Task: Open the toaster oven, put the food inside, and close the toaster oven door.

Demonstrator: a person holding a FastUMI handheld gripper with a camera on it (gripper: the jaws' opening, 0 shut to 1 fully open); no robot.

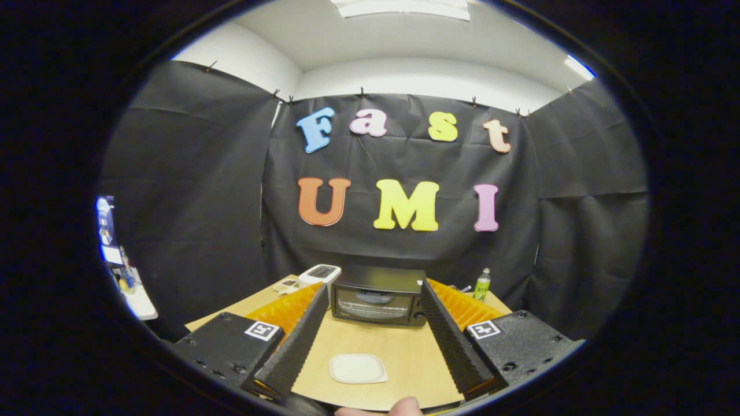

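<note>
The gripper (pixel 373 292) is held above a wooden desk (pixel 410 352), its two fingers spread wide apart with nothing between them but open desk. The fingers reach forward from the bottom of the view and angle outward, their ridged inner pads (pixel 300 338) facing each other. A square marker tag sits on the gripper body behind each finger.

Between the fingers, close to the gripper, a small white plate (pixel 358 368) with rounded corners lies flat on the desk. Whether any food rests on it cannot be told.

Beyond the fingertips, toward the far edge of the desk, stands the black toaster oven (pixel 378 296). Its glass door faces the gripper and is closed, with a handle across the top of the door and knobs on its right side.

Just beside the toaster oven on its left is a white device (pixel 319 274) with a dark top. A small green bottle (pixel 481 286) stands upright to the right of the toaster oven, near the back of the desk.

A fingertip (pixel 404 407) of the person shows at the near edge, below the plate. Black cloth walls enclose the booth.
</note>
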